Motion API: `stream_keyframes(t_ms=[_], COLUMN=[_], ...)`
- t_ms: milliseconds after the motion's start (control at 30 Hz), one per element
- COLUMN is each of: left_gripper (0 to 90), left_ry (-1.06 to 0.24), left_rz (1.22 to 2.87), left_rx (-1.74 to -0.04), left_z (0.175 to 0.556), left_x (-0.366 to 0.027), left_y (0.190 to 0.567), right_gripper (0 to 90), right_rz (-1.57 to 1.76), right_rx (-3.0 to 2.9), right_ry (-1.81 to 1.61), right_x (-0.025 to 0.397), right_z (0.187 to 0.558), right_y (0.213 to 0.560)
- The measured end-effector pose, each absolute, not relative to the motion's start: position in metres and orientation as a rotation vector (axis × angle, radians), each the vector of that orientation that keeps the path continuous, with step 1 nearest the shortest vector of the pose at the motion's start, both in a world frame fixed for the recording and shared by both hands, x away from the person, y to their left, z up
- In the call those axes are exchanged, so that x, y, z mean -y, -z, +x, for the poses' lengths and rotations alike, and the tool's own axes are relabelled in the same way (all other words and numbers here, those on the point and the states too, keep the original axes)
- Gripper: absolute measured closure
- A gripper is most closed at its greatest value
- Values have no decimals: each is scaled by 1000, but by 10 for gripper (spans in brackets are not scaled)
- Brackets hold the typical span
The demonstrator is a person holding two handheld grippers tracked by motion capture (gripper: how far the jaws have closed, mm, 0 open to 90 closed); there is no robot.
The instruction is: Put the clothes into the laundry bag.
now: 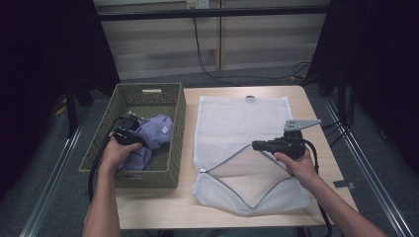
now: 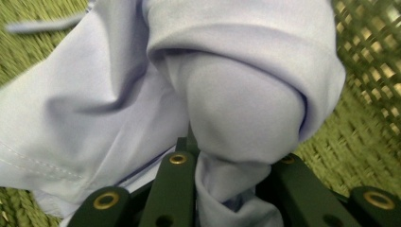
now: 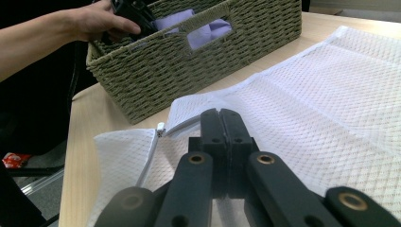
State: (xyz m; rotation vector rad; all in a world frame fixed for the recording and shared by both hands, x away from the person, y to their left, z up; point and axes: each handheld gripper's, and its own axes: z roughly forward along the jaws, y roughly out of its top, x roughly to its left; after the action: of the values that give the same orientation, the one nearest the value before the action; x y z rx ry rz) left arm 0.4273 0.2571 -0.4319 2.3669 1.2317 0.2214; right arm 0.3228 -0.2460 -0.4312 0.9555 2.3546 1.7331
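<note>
A lavender garment lies bunched in a green woven basket at the table's left. My left gripper is down inside the basket. In the left gripper view it is shut on a fold of the garment. A white mesh laundry bag lies flat to the right of the basket. My right gripper is shut on the upper edge of the bag's zipped mouth and holds it raised, so the mouth gapes towards me. In the right gripper view the jaws are pressed together over the mesh.
The basket has a handle slot through which the garment shows. Bare wooden table runs along the front edge. Cables cross the floor behind the table. Dark curtains stand at both sides.
</note>
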Motion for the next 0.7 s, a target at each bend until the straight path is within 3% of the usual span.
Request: stream_keyframes(t_ms=[267,700], left_gripper=[789,788], left_ry=[-320,-392], left_rz=[2183,2058], left_rx=[-1215,-1140], left_z=[416,396], left_x=[-263,-264], left_y=[416,403], right_gripper=[897,897], right_rz=[961,969], right_rx=[-2356,-2356], right_ry=[-1738,-1741], right_x=[245,244], right_z=[322,322], right_y=[431,432])
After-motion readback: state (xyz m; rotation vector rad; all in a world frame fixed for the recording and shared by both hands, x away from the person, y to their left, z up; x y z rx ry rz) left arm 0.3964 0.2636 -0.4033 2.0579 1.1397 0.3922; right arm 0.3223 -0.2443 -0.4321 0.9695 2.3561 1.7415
